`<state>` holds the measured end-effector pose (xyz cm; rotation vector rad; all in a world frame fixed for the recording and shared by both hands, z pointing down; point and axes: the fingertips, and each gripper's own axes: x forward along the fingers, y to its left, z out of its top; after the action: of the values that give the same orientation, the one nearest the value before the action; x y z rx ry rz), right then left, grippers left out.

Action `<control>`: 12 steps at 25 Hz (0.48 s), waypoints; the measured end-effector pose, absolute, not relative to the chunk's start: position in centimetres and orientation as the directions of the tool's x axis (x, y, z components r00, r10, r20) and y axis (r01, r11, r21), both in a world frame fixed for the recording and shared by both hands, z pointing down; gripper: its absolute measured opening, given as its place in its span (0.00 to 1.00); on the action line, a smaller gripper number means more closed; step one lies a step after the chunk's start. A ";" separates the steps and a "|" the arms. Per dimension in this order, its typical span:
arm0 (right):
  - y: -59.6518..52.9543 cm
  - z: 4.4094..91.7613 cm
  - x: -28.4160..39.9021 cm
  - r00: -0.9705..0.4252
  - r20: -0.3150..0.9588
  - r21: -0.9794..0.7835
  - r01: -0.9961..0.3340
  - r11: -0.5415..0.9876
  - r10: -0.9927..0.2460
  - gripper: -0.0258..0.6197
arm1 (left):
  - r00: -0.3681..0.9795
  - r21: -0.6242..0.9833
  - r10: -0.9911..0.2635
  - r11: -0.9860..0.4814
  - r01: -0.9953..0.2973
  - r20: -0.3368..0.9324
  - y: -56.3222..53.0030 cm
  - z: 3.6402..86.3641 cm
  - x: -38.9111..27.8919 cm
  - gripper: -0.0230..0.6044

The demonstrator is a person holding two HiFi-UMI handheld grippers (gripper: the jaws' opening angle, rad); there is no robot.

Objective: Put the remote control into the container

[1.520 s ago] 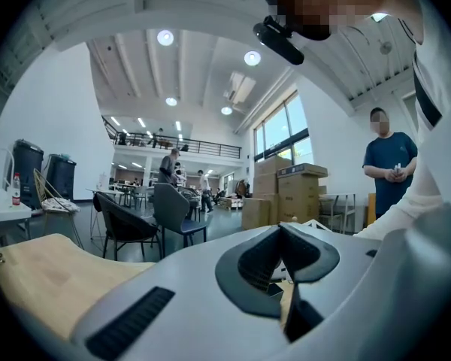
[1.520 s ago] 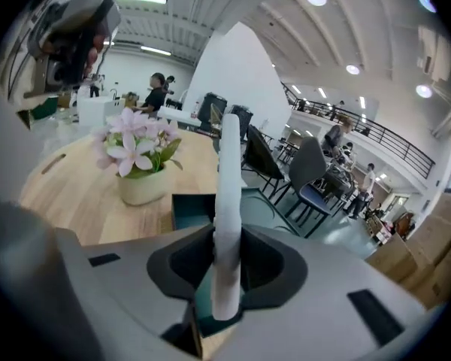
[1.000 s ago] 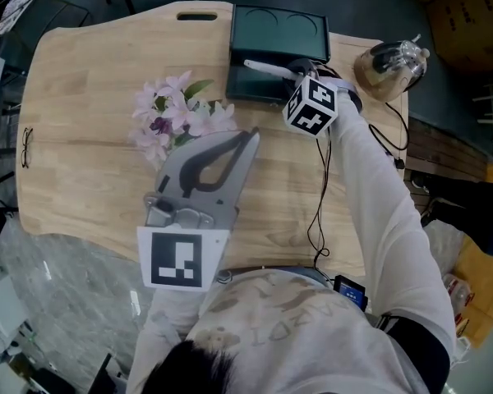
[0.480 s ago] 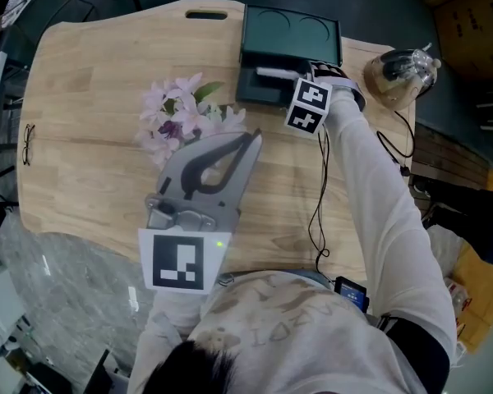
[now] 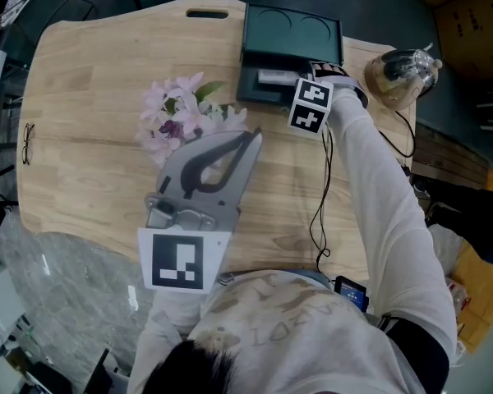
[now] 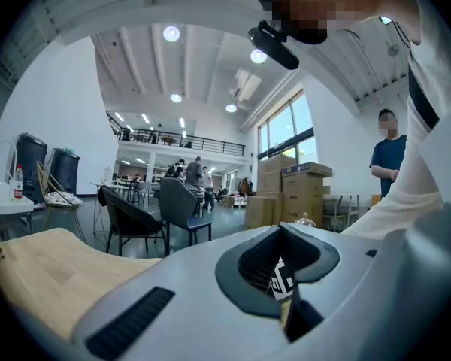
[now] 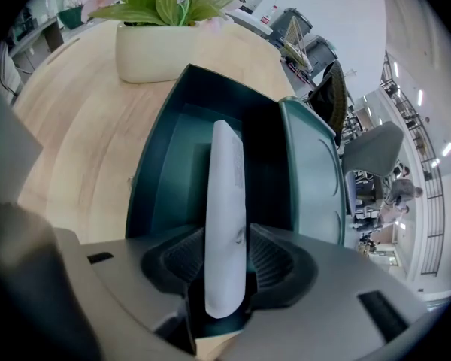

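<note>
The white remote control (image 7: pixel 225 201) lies lengthwise inside the dark green container (image 7: pixel 161 164), whose lid (image 7: pixel 312 171) stands open on the right. My right gripper (image 7: pixel 225 258) straddles the remote's near end. Its jaws are opening, and a thin gap shows beside the left pad. In the head view the remote (image 5: pixel 275 77) shows as a pale bar in the container (image 5: pixel 255 89), just left of the right gripper (image 5: pixel 296 80) and its marker cube. My left gripper (image 5: pixel 251 138) hovers over mid-table, tips together, holding nothing.
A pot of pink flowers (image 5: pixel 181 113) stands left of the container, close to the left gripper. A glass jar (image 5: pixel 398 68) sits at the table's right corner. A black cable (image 5: pixel 320 203) trails along the right side. Spectacles (image 5: pixel 26 146) lie at the left edge.
The right gripper carried the remote forward and down into the container, and the remote now rests lower inside. The left gripper has stayed put.
</note>
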<state>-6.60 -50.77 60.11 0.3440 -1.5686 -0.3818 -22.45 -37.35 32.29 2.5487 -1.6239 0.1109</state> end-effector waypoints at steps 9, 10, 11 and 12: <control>-48.6 57.4 -5.7 -0.094 0.919 0.383 -0.013 0.923 -0.383 0.32 | 0.425 0.059 -0.898 -0.421 -0.905 0.114 -36.6 31.7 -21.9 0.04; -48.4 56.7 -5.8 -0.126 0.913 0.387 -0.041 0.921 -0.389 0.32 | 0.426 0.059 -0.898 -0.422 -0.905 0.111 -36.5 31.6 -21.7 0.04; -48.2 55.7 -6.0 -0.168 0.902 0.390 -0.079 0.917 -0.398 0.31 | 0.428 0.059 -0.897 -0.424 -0.904 0.110 -36.4 31.4 -21.4 0.04; -48.0 54.6 -6.3 -0.222 0.884 0.392 -0.128 0.911 -0.411 0.29 | 0.430 0.057 -0.896 -0.426 -0.903 0.110 -36.3 31.3 -21.2 0.04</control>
<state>-6.28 -48.04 54.58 0.4042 -1.7921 -0.2747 -21.16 -36.29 31.31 2.5648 -1.6193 0.0947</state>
